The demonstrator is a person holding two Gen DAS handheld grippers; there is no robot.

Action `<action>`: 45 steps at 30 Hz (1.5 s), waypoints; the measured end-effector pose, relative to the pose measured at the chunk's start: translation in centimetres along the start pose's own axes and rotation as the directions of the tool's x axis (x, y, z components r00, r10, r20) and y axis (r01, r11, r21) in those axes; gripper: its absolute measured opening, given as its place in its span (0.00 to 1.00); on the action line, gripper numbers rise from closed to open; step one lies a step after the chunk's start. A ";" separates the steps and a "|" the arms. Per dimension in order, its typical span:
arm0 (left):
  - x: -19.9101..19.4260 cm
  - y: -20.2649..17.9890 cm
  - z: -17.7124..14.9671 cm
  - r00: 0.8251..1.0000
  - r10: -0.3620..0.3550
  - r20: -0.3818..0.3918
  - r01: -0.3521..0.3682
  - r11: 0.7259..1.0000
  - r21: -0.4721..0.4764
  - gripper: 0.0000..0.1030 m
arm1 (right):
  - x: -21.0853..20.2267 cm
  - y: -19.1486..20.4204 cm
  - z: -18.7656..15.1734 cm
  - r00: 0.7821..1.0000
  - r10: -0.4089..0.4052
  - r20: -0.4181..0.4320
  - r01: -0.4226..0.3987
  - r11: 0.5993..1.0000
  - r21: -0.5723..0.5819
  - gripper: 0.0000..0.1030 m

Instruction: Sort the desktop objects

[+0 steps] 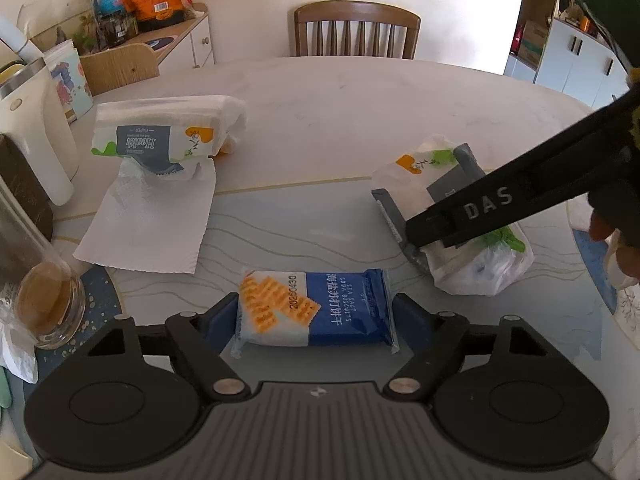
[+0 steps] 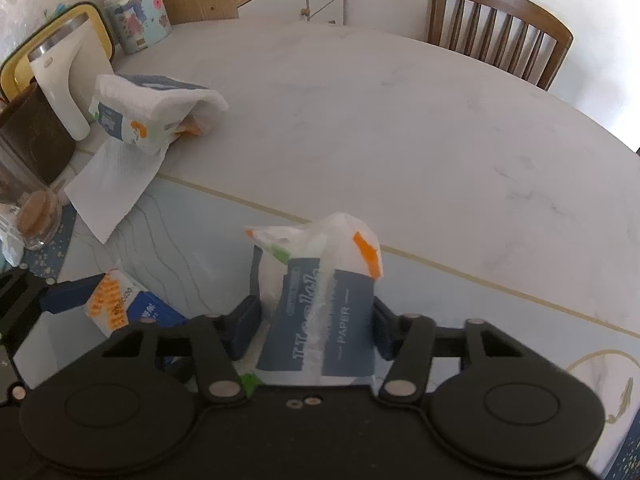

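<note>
A blue and white soda biscuit pack (image 1: 320, 312) lies on the table's near part, between the fingers of my left gripper (image 1: 316, 316); both blue pads touch its short ends, so the gripper is shut on it. The same pack (image 2: 124, 312) shows at lower left in the right wrist view, with one left finger (image 2: 68, 292) against its end. My right gripper (image 2: 316, 328) is shut on a crumpled white and blue tissue pack (image 2: 320, 304), which bulges up between the pads. In the left wrist view this tissue pack (image 1: 480, 264) sits at the right, with the right gripper (image 1: 422, 174) astride it.
An opened tissue pack (image 1: 168, 136) with a sheet pulled out lies at the left. A white kettle (image 1: 36, 140) and a corked glass jar (image 1: 48, 308) crowd the left edge. A wooden chair (image 1: 356, 28) stands behind the pale table (image 1: 360, 100).
</note>
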State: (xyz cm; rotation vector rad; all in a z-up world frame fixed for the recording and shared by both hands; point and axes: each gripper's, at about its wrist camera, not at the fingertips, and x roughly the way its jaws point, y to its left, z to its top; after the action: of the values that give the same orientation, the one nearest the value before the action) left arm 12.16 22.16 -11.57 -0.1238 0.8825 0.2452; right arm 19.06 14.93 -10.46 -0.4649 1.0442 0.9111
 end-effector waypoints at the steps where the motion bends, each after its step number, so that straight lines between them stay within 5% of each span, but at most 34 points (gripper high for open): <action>1: 0.0 0.1 0.0 1.000 -0.004 0.000 0.004 1.000 -0.004 0.78 | -0.1 -0.1 -0.1 1.000 0.003 0.002 -0.003 1.000 0.002 0.46; 9: -0.6 0.5 0.0 1.000 -0.014 -0.002 0.014 0.999 -0.035 0.76 | -0.8 -0.6 -0.8 1.000 0.018 0.010 -0.019 1.000 0.022 0.37; 45: -6.9 -3.1 0.0 0.994 -0.095 0.048 0.097 0.995 -0.025 0.76 | -9.2 -3.4 -5.7 0.995 0.085 0.053 -0.090 0.991 0.097 0.34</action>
State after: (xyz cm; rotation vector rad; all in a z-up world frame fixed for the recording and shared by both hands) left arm 8.75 18.04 -6.20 -0.1848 0.8241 0.1698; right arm 17.00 5.07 -5.14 -0.3139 1.0665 0.9390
